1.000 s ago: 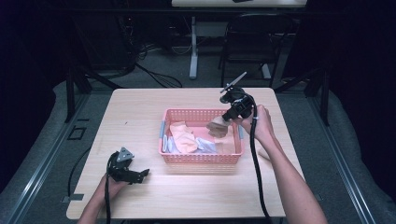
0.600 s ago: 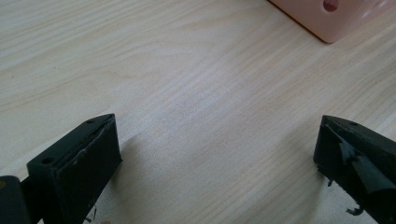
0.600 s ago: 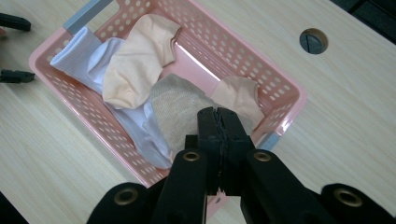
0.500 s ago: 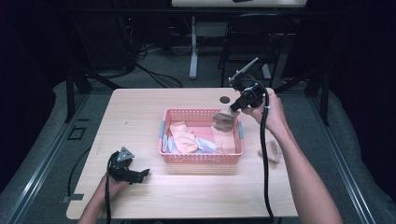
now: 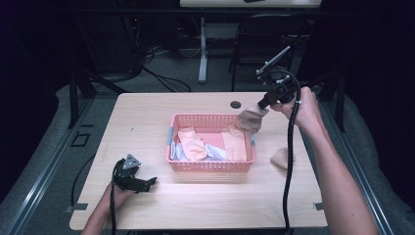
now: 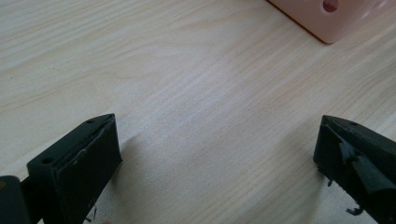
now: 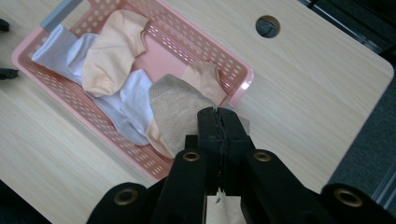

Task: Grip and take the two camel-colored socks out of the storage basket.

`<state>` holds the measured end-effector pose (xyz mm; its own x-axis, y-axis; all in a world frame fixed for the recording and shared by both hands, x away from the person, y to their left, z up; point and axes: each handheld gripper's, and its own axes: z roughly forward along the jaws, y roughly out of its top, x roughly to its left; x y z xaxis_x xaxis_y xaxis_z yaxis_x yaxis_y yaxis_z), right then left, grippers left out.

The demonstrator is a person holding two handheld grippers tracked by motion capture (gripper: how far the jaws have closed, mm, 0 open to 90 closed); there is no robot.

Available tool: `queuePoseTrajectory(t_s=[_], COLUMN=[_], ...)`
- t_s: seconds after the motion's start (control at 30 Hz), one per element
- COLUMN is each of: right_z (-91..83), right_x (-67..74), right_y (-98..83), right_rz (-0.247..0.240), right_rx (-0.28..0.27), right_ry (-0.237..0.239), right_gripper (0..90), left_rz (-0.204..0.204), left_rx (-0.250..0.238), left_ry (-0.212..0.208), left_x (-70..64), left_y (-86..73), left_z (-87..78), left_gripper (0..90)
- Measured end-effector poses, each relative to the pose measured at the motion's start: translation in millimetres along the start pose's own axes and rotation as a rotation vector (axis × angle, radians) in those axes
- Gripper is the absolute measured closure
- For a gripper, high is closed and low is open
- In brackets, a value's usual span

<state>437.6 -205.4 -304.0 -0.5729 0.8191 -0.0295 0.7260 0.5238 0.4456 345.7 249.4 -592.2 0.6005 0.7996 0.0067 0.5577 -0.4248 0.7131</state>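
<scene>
My right gripper (image 5: 263,105) (image 7: 218,116) is shut on a beige-brown sock (image 5: 252,119) (image 7: 180,116), which hangs in the air over the far right corner of a pink basket (image 5: 210,165) (image 7: 236,65). Inside the basket lie peach socks (image 5: 192,143) (image 7: 114,49) and white ones (image 5: 214,151) (image 7: 133,95). Near the table's front left, my left gripper (image 5: 145,183) (image 6: 217,154) rests low on the wood, open, with bare tabletop between its jaws. A corner of the basket (image 6: 329,18) shows ahead of it.
Another pale sock (image 5: 282,157) lies on the table to the right of the basket, beside my right forearm. A round cable hole (image 5: 236,104) (image 7: 267,25) sits in the tabletop behind the basket. Beyond the table's far edge are dark chairs and desk legs.
My right gripper has risen and drifted to the right, lifting the beige-brown sock up out of the basket. The left gripper has stayed where it was.
</scene>
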Motion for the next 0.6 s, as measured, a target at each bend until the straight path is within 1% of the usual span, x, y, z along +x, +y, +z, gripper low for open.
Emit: queuePoseTrajectory(t_s=[0.07, 0.1, 0.13, 0.17, 0.23, 0.37, 0.5, 0.57, 0.6], right_z=[-5.1, -6.2, -8.6, -9.9, -12.3, -14.4, -9.6, -5.7, -2.1], right_x=[-5.1, -6.9, -10.4, -12.5, -16.9, -24.9, -30.8, -33.8, -36.0], right_y=[-2.7, -4.0, -5.7, -7.2, -9.8, -13.8, -16.9, -18.6, -19.7], right_rz=[0.009, 0.017, 0.022, 0.033, 0.036, 0.057, 0.069, 0.084, 0.091], right_rx=[0.014, 0.007, 0.023, 0.022, 0.036, 0.054, 0.089, 0.106, 0.117], right_ry=[-0.013, -0.015, -0.022, -0.026, -0.041, -0.051, -0.062, -0.063, -0.074], right_gripper=[89.6, 89.6, 89.6, 89.6, 89.6, 89.6, 89.5, 89.5, 89.5], left_rz=[-0.004, -0.004, -0.004, -0.004, -0.004, -0.004, -0.004, -0.004, -0.004], left_rx=[-0.001, -0.001, -0.001, -0.001, -0.001, -0.001, -0.001, -0.001, -0.001], left_ry=[-0.002, -0.001, -0.002, -0.002, -0.001, -0.002, -0.001, -0.001, -0.002], left_x=[-0.2, -0.3, -0.2, -0.3, -0.3, -0.3, -0.3, -0.3, -0.3], left_y=[-0.1, -0.1, -0.1, -0.1, -0.1, -0.1, -0.1, -0.1, -0.1], left_z=[0.1, 0.1, 0.1, 0.1, 0.2, 0.1, 0.1, 0.1, 0.1], left_gripper=[0.2, 0.2, 0.3, 0.2, 0.2, 0.2, 0.3, 0.2, 0.2])
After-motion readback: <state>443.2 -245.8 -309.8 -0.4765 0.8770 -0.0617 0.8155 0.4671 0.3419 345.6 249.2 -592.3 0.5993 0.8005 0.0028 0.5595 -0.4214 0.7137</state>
